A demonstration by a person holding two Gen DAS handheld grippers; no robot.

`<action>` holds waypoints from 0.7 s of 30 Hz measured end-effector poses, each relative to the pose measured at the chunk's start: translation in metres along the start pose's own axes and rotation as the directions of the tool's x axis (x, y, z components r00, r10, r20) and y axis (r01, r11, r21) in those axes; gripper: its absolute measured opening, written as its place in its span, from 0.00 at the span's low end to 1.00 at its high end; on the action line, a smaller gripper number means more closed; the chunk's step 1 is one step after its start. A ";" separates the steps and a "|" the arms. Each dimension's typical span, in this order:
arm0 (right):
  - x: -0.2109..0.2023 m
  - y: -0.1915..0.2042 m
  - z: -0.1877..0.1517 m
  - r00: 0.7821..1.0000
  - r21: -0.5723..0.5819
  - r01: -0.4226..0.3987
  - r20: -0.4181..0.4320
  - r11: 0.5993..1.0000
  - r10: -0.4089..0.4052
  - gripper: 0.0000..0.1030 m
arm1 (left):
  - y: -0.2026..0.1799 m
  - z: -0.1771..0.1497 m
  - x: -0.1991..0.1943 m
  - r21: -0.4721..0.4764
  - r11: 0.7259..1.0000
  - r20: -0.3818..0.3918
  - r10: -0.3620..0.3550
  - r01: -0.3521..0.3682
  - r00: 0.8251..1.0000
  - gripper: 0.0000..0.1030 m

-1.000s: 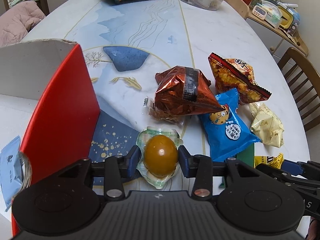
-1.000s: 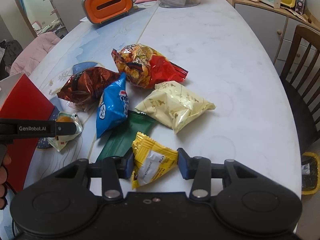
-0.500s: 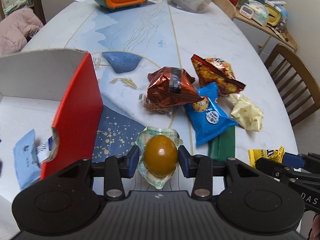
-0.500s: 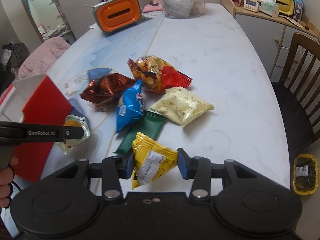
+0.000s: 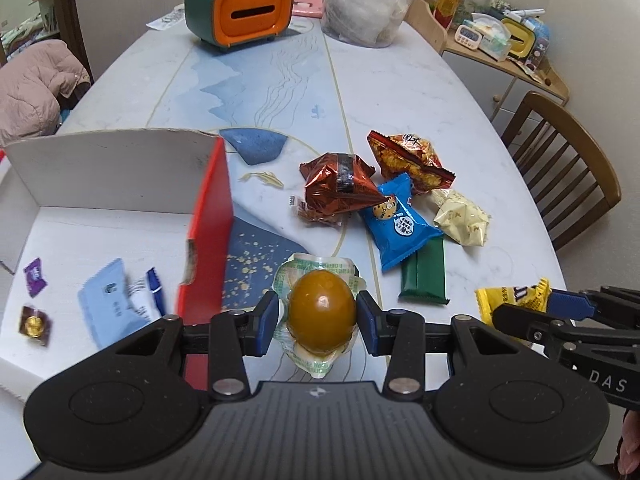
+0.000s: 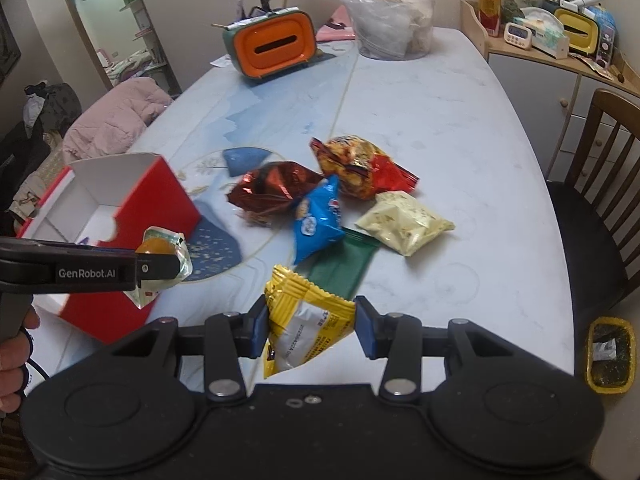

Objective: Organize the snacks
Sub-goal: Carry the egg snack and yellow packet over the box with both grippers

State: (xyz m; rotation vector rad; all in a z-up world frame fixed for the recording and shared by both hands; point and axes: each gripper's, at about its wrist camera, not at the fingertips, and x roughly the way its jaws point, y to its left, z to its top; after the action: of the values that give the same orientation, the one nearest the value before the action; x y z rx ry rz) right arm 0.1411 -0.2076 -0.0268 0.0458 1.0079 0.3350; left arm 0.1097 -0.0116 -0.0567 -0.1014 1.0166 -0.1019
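Observation:
My left gripper (image 5: 322, 322) is shut on a packaged braised egg (image 5: 322, 312), held above the table just right of the red box (image 5: 208, 232). It also shows in the right wrist view (image 6: 160, 258). My right gripper (image 6: 310, 326) is shut on a yellow snack packet (image 6: 308, 330), lifted over the table's front; it shows in the left wrist view too (image 5: 508, 300). The open box holds a light blue packet (image 5: 114, 304) and small candies (image 5: 34, 322). Loose on the table lie a brown foil bag (image 5: 340, 192), a red-orange bag (image 5: 408, 160), a blue bag (image 5: 400, 224), a cream bag (image 5: 462, 218) and a green bar (image 5: 426, 272).
An orange and green tissue box (image 5: 240, 12) and a clear plastic bag (image 5: 360, 8) stand at the table's far end. A wooden chair (image 5: 568, 168) is at the right edge. A sideboard with clutter (image 6: 560, 40) is far right. A pink jacket (image 6: 112, 120) lies at the left.
Both grippers have risen with their snacks still held. The left gripper now looks down into the open box, and its contents have come into view.

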 end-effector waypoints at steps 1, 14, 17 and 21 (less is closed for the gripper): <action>-0.002 0.004 0.000 1.000 -0.003 -0.006 0.003 1.000 0.006 0.40 | 0.002 -0.001 -0.005 0.001 1.000 0.004 -0.002 0.002 1.000 0.40; -0.022 0.072 0.009 0.995 -0.082 -0.070 0.063 0.994 0.075 0.40 | 0.047 -0.013 -0.057 -0.020 1.000 0.059 0.005 -0.003 0.998 0.40; -0.023 0.089 0.011 0.994 -0.102 -0.077 0.072 0.992 0.085 0.40 | 0.062 -0.015 -0.066 -0.031 0.999 0.071 0.015 -0.013 0.997 0.40; -0.020 0.110 0.014 0.992 -0.123 -0.087 0.077 0.989 0.097 0.40 | 0.083 -0.018 -0.075 -0.051 0.998 0.082 0.032 -0.028 0.996 0.40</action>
State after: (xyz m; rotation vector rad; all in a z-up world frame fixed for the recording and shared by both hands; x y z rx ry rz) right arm 0.1153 -0.1078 0.0182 -0.0023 0.9034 0.4737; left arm 0.0585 0.0804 -0.0138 -0.1349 0.9380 -0.0449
